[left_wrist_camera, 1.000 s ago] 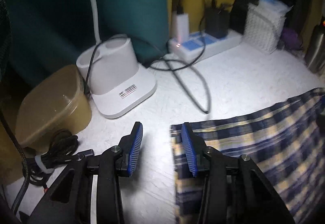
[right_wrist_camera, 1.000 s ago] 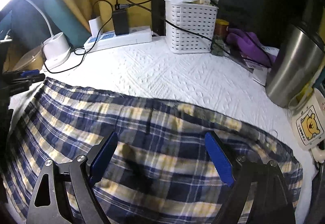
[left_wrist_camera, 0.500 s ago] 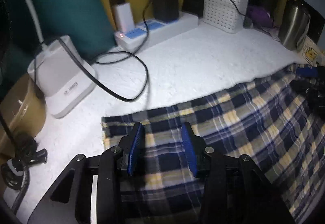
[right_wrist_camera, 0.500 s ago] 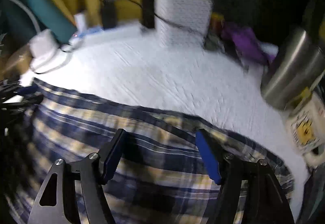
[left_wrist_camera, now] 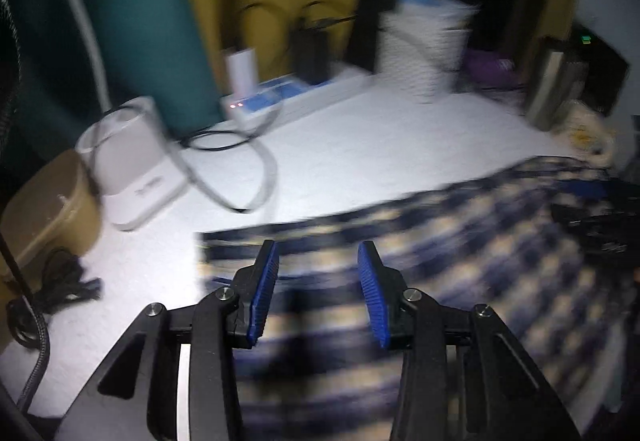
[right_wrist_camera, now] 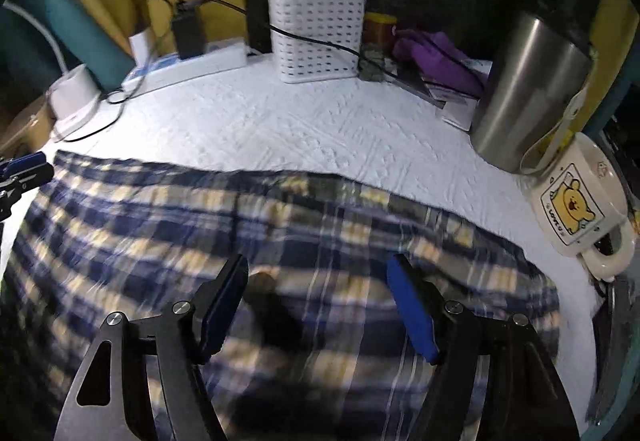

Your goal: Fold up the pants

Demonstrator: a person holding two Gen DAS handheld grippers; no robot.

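Blue, yellow and white plaid pants (left_wrist_camera: 480, 241) lie spread flat on the white textured table cover (left_wrist_camera: 360, 145). My left gripper (left_wrist_camera: 318, 253) hovers over their left end, jaws open with a moderate gap and only flat fabric below. My right gripper (right_wrist_camera: 318, 265) hangs above the pants (right_wrist_camera: 160, 225) nearer the right end, jaws wide open and holding nothing. The left gripper's blue tip (right_wrist_camera: 24, 169) shows at the left edge of the right wrist view. The left wrist view is motion-blurred.
Along the back stand a white lamp base (right_wrist_camera: 74, 97), a power strip (right_wrist_camera: 192, 61) with chargers and a loose black cable (left_wrist_camera: 240, 145), and a white basket (right_wrist_camera: 320, 33). A steel tumbler (right_wrist_camera: 528, 89) and a bear mug (right_wrist_camera: 576, 201) sit at the right. A tan container (left_wrist_camera: 44, 213) sits far left.
My left gripper has swung right, from straddling the pants' left edge to over the fabric. My right gripper's jaws have narrowed somewhat and it has shifted slightly.
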